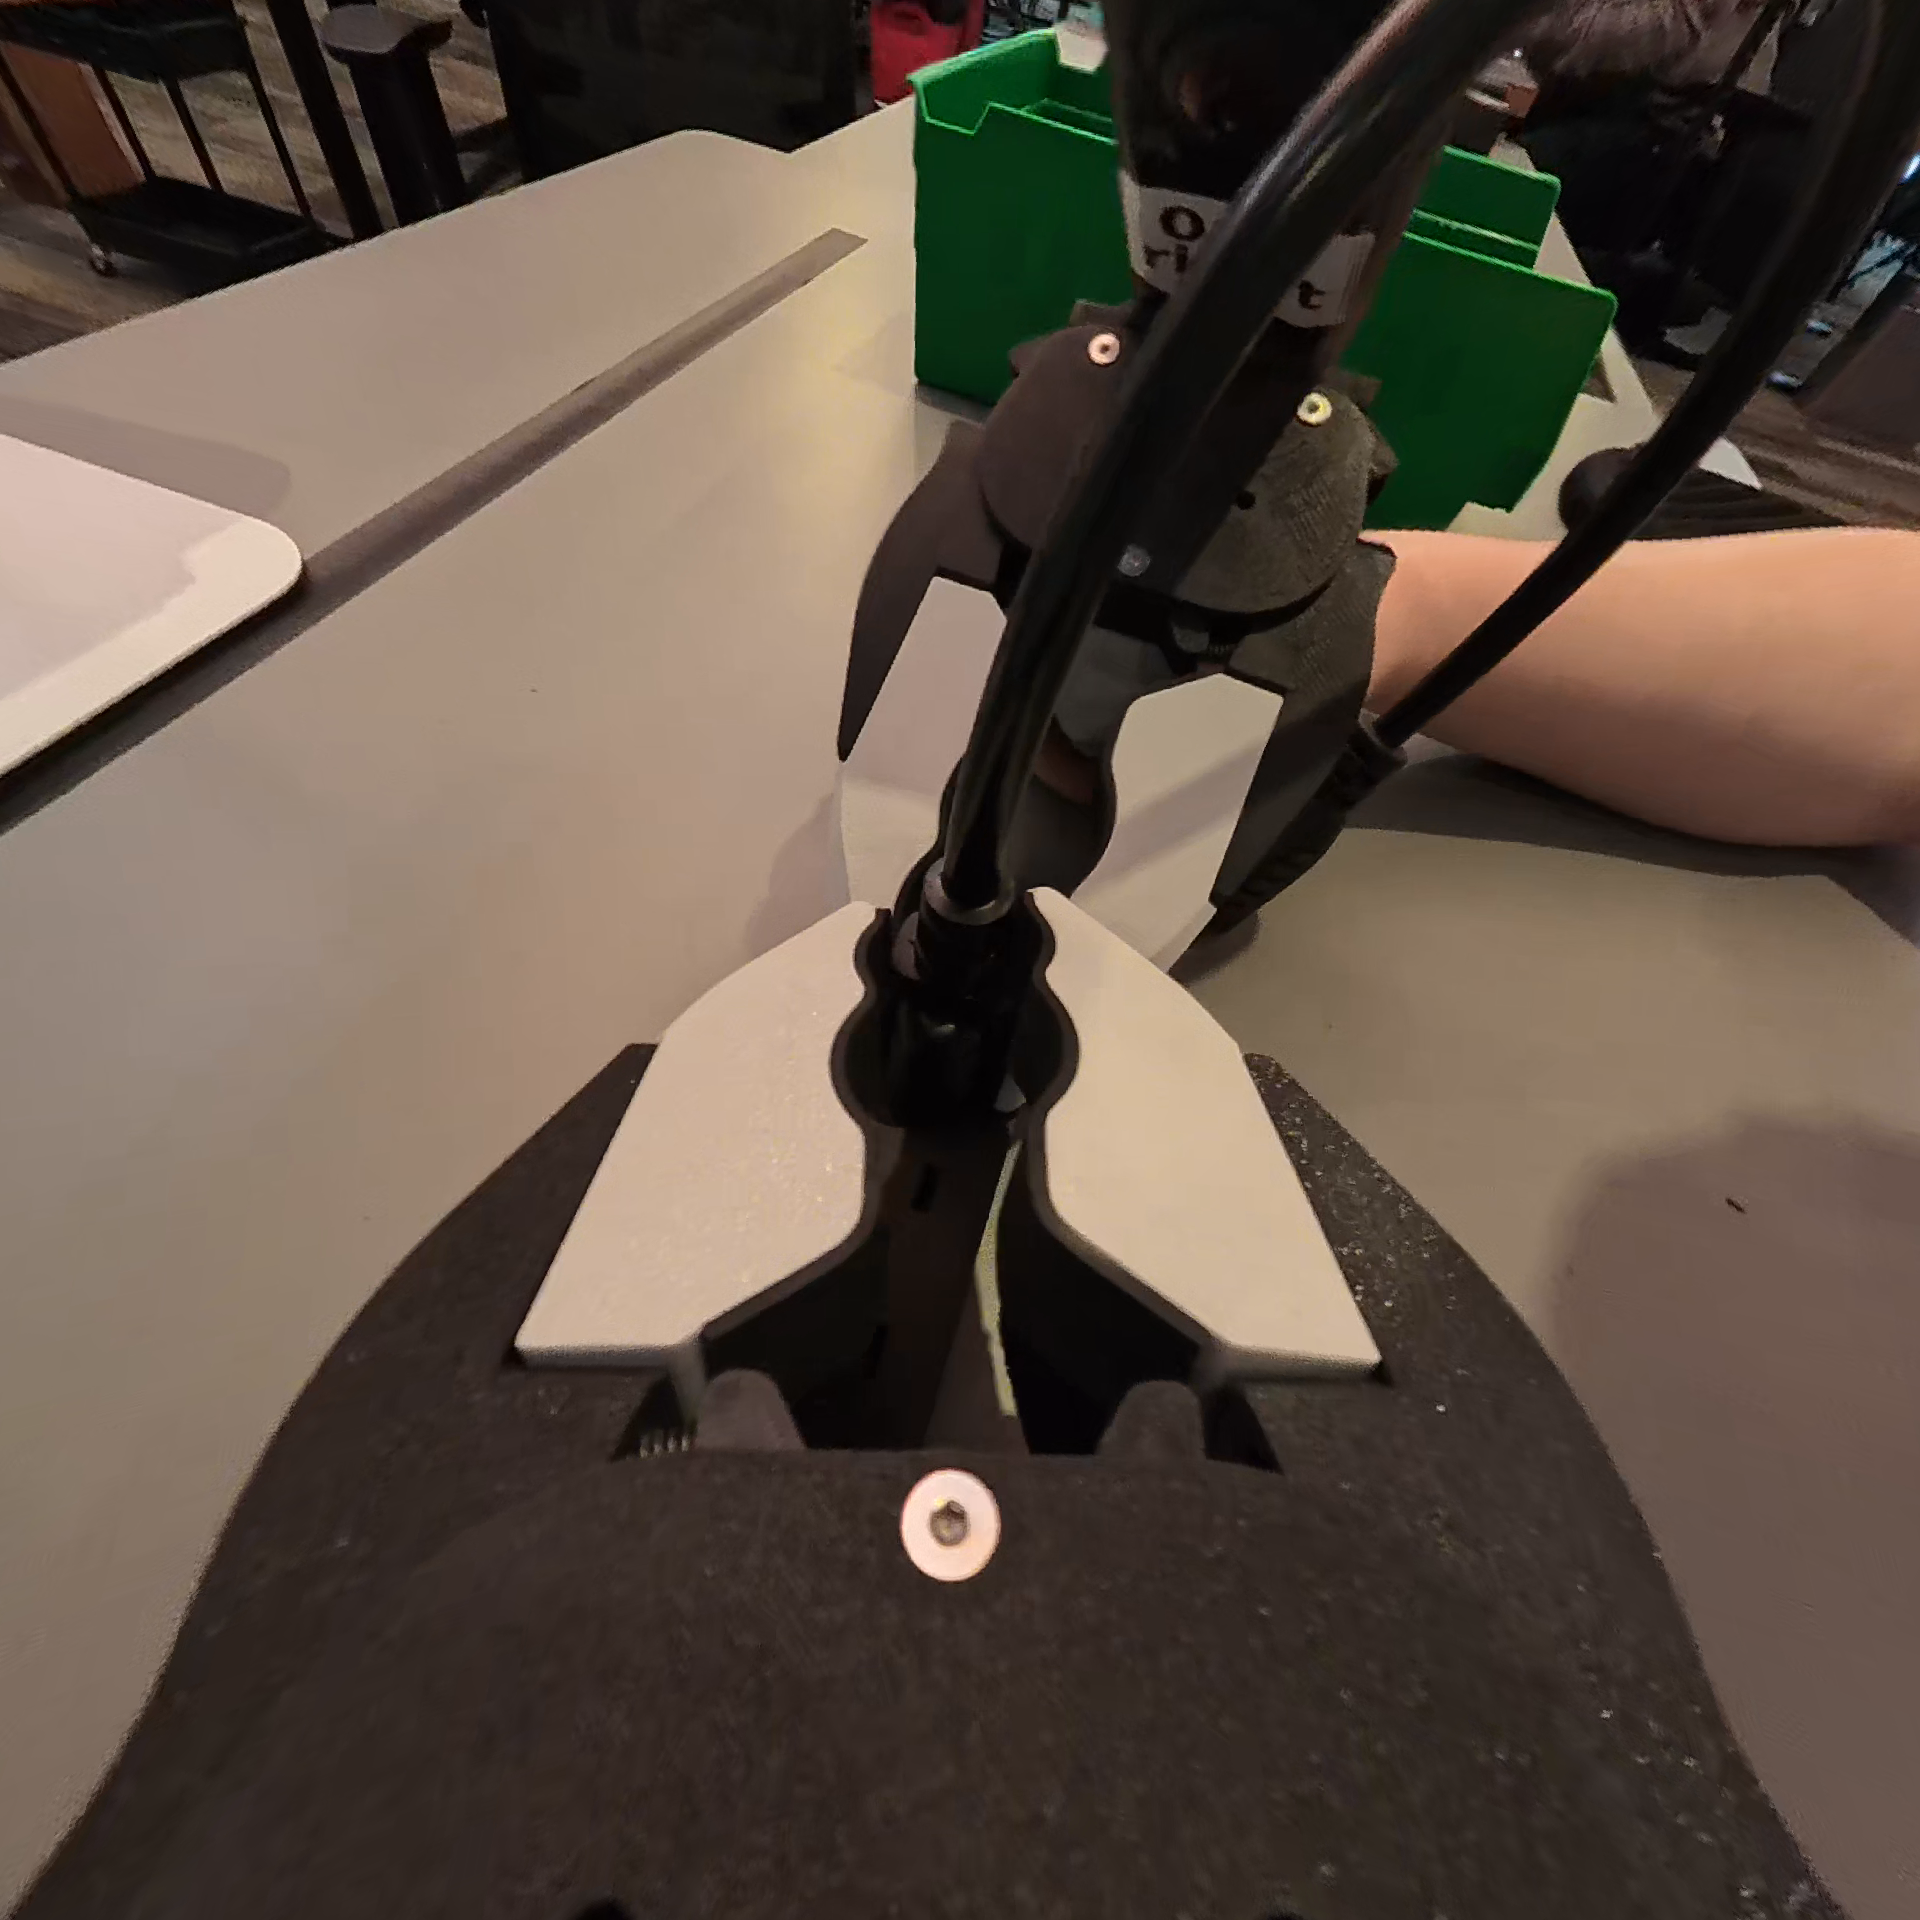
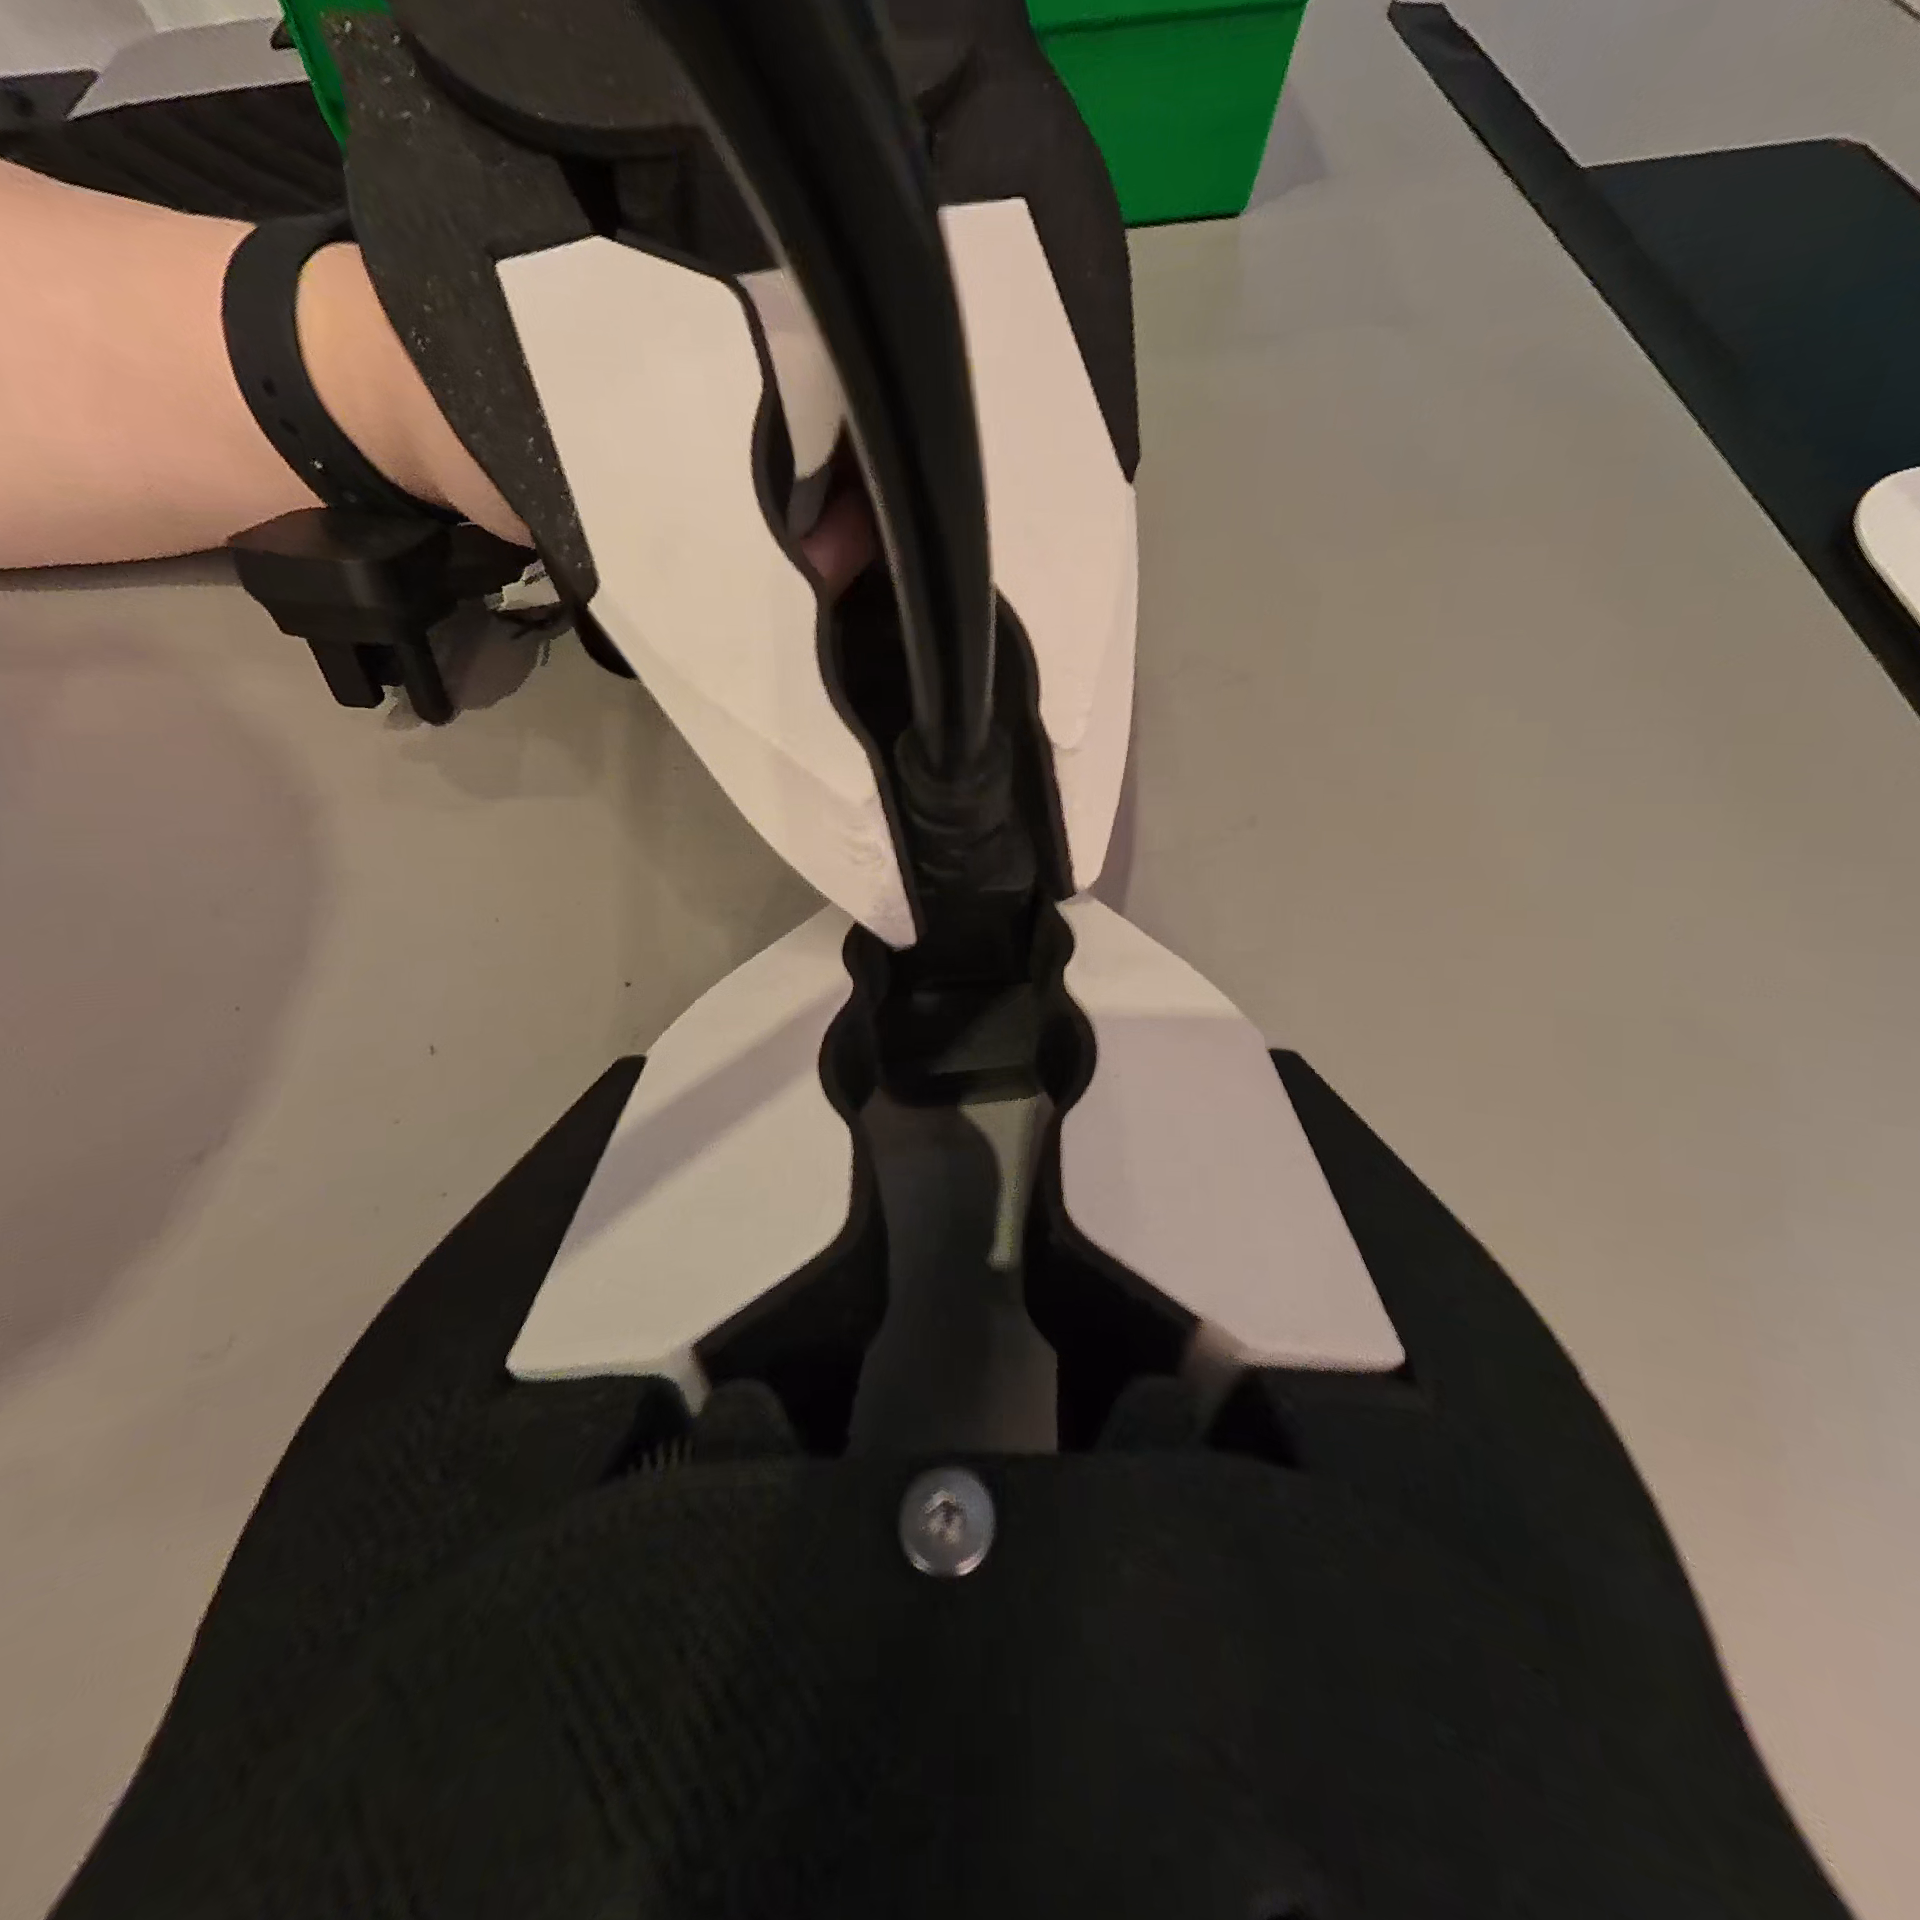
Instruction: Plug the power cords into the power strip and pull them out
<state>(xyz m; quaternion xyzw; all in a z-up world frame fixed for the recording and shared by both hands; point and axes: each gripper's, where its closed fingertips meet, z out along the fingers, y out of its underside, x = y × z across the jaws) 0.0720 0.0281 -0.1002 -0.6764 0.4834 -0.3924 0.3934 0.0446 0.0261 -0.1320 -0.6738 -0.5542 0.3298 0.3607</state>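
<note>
Power strip isn't visible in either view, so progress is a guess: one cord is in hand, the other lies loose, and nothing looks plugged in. Whether this is pre-insert or post-pull can't be told. Either way the strip must be found first, probably below or behind the jaws. The left gripper (image 1: 956,914) has its jaws clamped on the ribbed strain relief of the black power cord (image 1: 1039,623), which arcs up and away from the tips. The right gripper (image 2: 956,966) comes in tip-to-tip from the opposite side, jaws drawn in tight on the blocky body of the same cord's plug (image 2: 961,1023), so both tools hold one plug end between them, just off the grey table (image 1: 520,831). A pale sliver shows under the plug, deep between the right jaws; a prong or sth else, can't tell. The plug looks matte black and squarish, and the thick, stiff-looking cable will likely fight any twist. A second black plug (image 2: 353,613) w/ its prongs showing sits on the table well left of the right jaws, beside a person's forearm (image 1: 1662,675) w/ a black wristband (image 2: 270,343). Its cord (image 1: 1621,436) loops up past the left jaws' far right. A green bin (image 1: 997,260) stands beyond both tips, and a white pad (image 1: 104,582) lies far left of the left jaws.
</note>
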